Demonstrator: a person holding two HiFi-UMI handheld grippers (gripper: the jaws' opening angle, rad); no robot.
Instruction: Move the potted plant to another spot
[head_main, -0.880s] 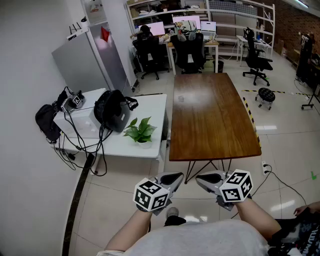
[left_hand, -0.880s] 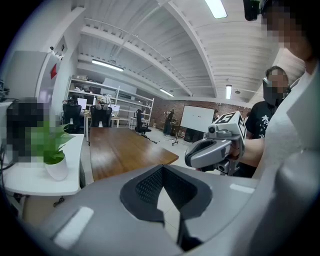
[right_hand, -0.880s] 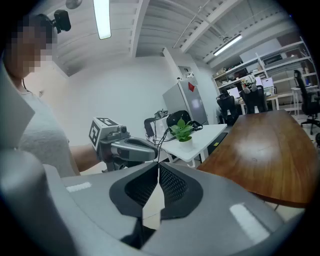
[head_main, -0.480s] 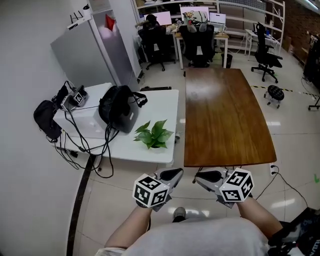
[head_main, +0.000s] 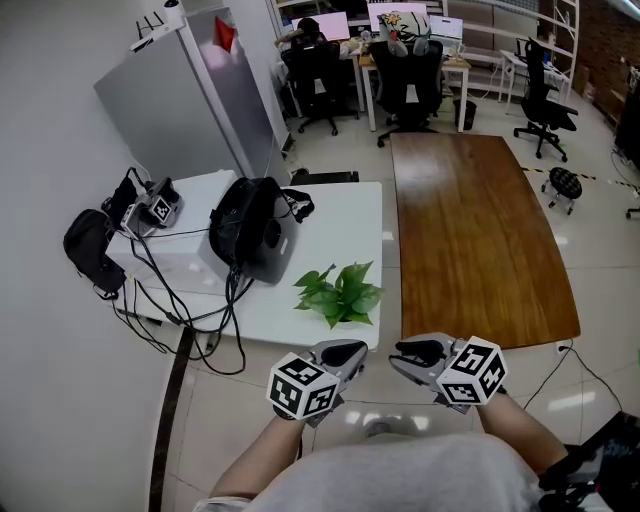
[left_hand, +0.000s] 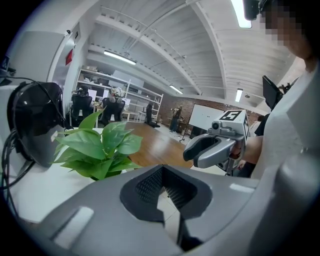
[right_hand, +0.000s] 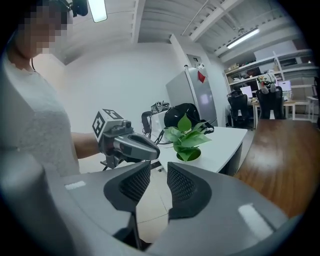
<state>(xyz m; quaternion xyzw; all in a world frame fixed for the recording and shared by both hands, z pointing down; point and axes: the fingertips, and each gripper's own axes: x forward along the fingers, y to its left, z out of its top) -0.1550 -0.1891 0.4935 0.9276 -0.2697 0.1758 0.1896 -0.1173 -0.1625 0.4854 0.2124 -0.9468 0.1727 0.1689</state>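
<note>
The potted plant (head_main: 340, 296), green leaves in a small pot, stands near the front right corner of the white table (head_main: 335, 225). In the left gripper view the plant (left_hand: 97, 150) is ahead to the left; in the right gripper view the plant (right_hand: 187, 137) is straight ahead on the table. My left gripper (head_main: 343, 353) hovers just short of the table's front edge, shut and holding nothing. My right gripper (head_main: 420, 352) hangs beside it on the right, its jaws a narrow gap apart with only floor between them. Each gripper shows in the other's view: the left gripper (right_hand: 132, 144) and the right gripper (left_hand: 202, 150).
A black headset (head_main: 250, 228) and a tangle of cables (head_main: 160, 285) lie on the white table's left part. A long wooden table (head_main: 480, 230) adjoins its right side. A grey cabinet (head_main: 185, 100) stands behind, with office chairs (head_main: 410, 65) at desks further back.
The view has closed in on the white table, so the plant now sits lower and nearer to both grippers. The grippers keep their pose in front of the body.
</note>
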